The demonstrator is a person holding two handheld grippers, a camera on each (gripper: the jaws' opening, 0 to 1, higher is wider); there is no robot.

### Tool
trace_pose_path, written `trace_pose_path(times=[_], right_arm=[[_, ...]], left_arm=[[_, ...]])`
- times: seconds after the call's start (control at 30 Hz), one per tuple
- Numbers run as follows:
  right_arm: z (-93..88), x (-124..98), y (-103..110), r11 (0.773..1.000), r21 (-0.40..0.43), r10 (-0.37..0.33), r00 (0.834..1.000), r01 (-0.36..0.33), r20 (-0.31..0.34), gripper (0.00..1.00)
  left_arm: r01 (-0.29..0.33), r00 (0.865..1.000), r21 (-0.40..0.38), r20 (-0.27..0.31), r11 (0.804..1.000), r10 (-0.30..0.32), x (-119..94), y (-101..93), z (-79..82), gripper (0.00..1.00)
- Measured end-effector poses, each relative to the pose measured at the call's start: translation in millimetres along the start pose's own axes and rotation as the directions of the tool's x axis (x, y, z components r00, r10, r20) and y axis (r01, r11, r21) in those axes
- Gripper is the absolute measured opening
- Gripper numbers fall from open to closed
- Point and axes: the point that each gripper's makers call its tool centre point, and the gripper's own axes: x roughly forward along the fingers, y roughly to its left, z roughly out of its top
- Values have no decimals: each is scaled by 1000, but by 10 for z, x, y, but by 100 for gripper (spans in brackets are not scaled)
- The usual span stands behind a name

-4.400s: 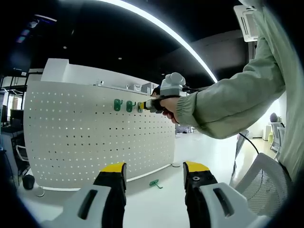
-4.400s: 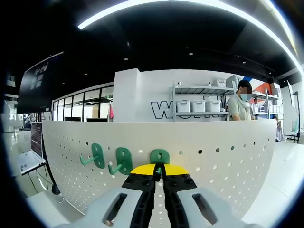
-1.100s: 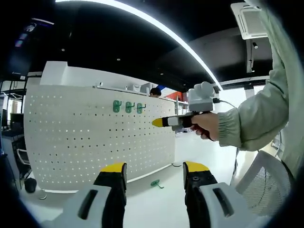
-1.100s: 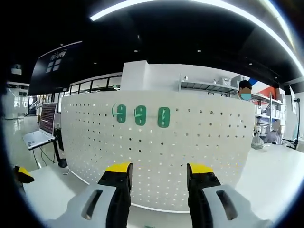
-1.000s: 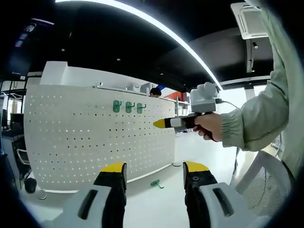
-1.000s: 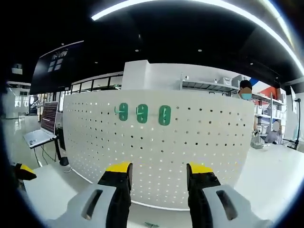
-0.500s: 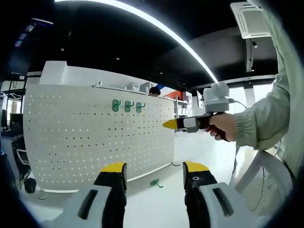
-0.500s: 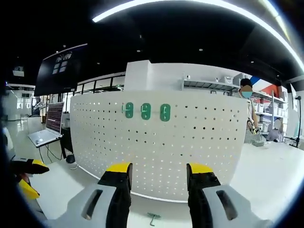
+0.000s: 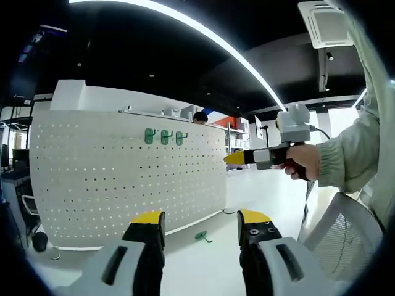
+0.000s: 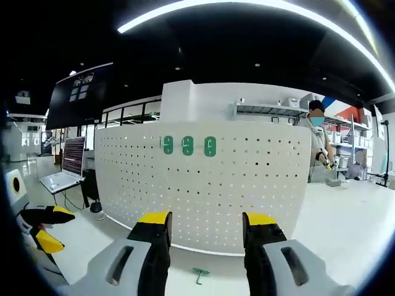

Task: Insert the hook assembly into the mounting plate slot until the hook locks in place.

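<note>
Standing well back from the pegboard, both tongs gaping and carrying nothing; left tongs and right tongs each show a clear gap between the yellow tips; right tongs also seen from the side in the left gripper view, held in a hand, whether open or shut cannot be told from that angle.

Three green hooks sit in a row high on the board, apparently seated; one loose green hook lies flat on the white counter just in front of the board's foot, also visible in the left gripper view.

Risks, as judged: loose hook is small, thin and flat on a smooth surface; a pinch from above may skid it or flip it away; a grasp on the wrong end would leave the tabs facing off the holes; off-line entry could jam or half-seat it; pushing hard near the row might knock a mounted neighbour loose; board stands upright on the counter, so a firm push could rock it.
</note>
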Motion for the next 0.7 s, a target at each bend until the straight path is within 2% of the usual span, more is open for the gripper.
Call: trace_pose_path(times=[0.4, 0.57, 0.63, 0.7], right_arm=[[-110, -197, 81, 999, 33, 16, 1000, -16, -3, 44], [-99, -277, 105, 998, 52, 24, 1000, -25, 8, 44], [-101, -314, 119, 996, 84, 31, 999, -31, 9, 44], [-104, -351, 128, 996, 76, 34, 999, -35, 11, 44]], left_arm=[[-1, 1000, 10, -15, 1000, 1, 6, -7, -30, 49], [0, 1000, 13, -25, 1000, 0, 11, -10, -53, 49], [1, 1000, 13, -28, 1000, -1, 12, -12, -62, 49], [2, 999, 13, -32, 1000, -1, 14, -13, -73, 49]])
